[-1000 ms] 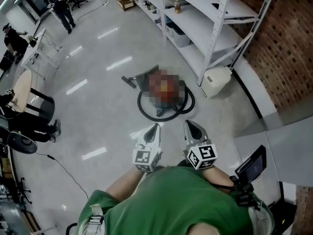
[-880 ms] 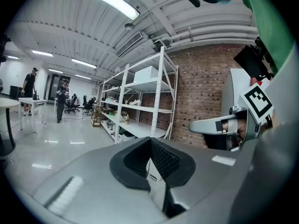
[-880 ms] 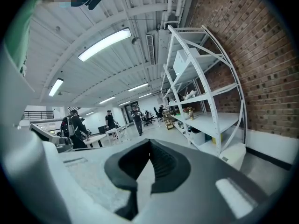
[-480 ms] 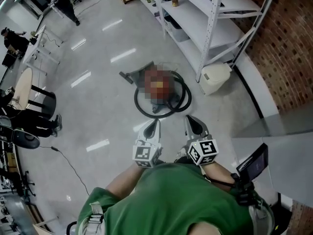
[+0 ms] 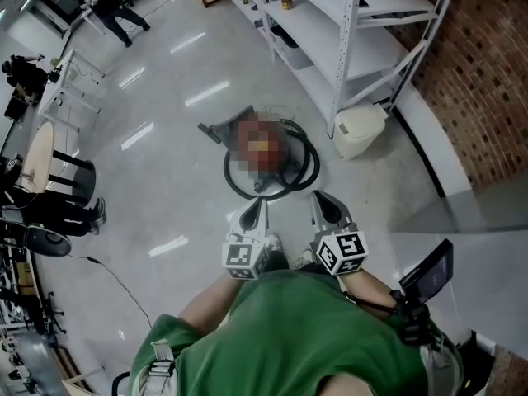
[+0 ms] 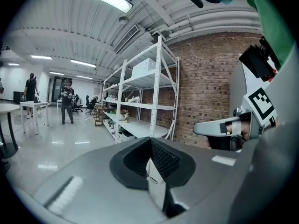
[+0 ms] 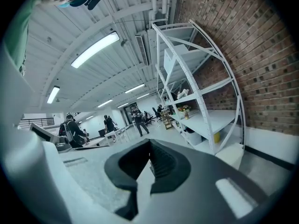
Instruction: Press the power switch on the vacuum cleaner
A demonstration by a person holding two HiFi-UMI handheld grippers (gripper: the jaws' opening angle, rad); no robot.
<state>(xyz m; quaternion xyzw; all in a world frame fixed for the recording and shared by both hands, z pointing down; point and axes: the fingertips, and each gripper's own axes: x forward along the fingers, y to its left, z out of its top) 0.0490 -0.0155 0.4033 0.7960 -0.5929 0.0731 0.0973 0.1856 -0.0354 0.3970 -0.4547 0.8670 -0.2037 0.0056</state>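
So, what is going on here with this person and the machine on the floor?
A person in a green shirt stands on the shiny floor with a hand-held gripper in each hand. The left hand-held gripper and the right hand-held gripper are both shut and empty, held close to the body. They point toward the vacuum cleaner, which sits on the floor just ahead, beside the white shelving. Neither touches it, so the power switch is not yet pressed.

No legible text, brand or number. Left gripper (image 5: 261, 205) and right gripper (image 5: 321, 199) bear only square markers.
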